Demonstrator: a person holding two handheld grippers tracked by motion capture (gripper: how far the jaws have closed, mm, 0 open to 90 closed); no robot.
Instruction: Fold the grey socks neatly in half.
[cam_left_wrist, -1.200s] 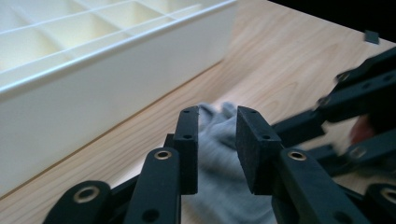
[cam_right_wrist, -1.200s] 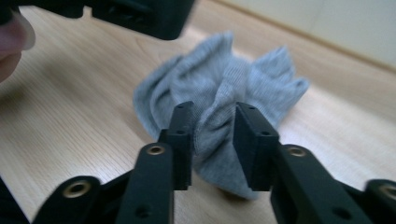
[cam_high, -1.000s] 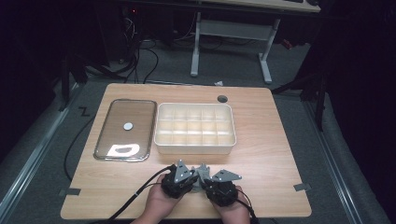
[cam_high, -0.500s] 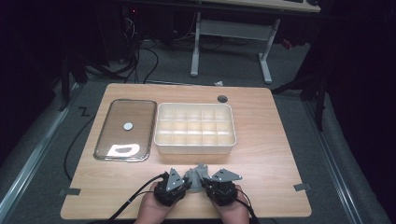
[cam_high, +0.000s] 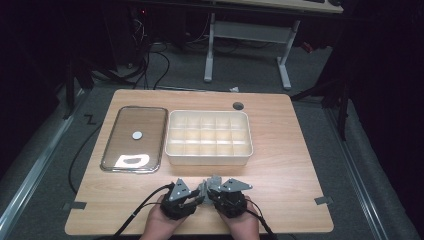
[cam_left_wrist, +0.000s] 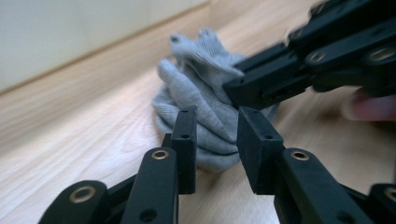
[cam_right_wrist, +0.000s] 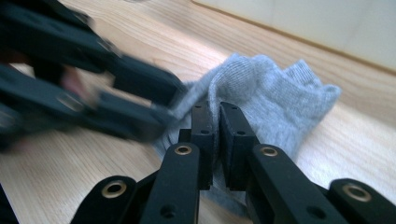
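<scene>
Both grippers have drawn slightly nearer the counter's (cam_high: 280, 150) front edge. One lidded tray (cam_high: 134, 139), one compartment box (cam_high: 208, 136), one grey sock (cam_left_wrist: 205, 112) bunched between the hands. Left gripper (cam_left_wrist: 215, 140) low, fingers apart around the sock; right gripper (cam_right_wrist: 214, 140) level, fingers clamped on its fabric.
</scene>
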